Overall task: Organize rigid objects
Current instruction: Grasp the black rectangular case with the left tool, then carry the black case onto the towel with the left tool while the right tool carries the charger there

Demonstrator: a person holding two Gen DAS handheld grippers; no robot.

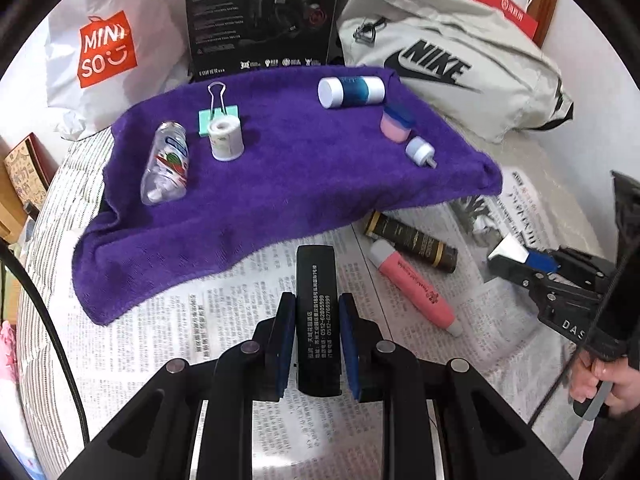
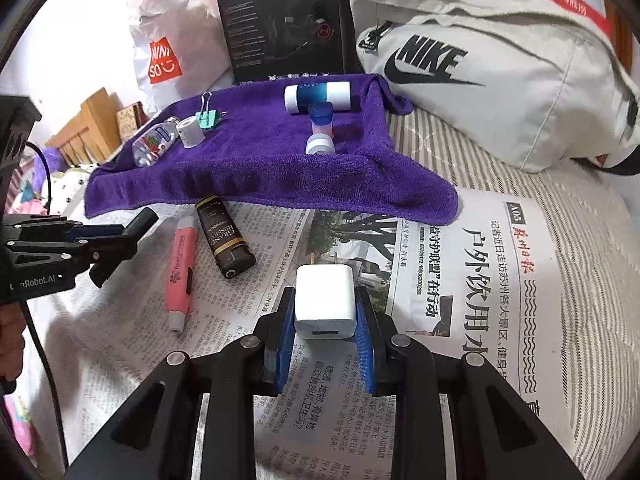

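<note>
The left gripper (image 1: 317,320) was clamped on a black bar (image 1: 317,312) printed with white text, held above the newspaper (image 1: 224,320). The right gripper (image 2: 325,312) grasped a white charger (image 2: 325,300), prongs pointing away, also over the newspaper. Between them on the paper lay a pink marker (image 2: 182,272) and, just beside it, a dark lighter (image 2: 224,236). Behind, a purple towel (image 1: 280,176) carried a clear bottle (image 1: 166,162), a tape roll (image 1: 226,138) touching a green clip (image 1: 218,114), a blue-and-white cylinder (image 1: 352,91), a pink jar (image 1: 396,124) and a small white cap (image 1: 419,151). A Nike bag (image 2: 492,80) sat at the back right.
</note>
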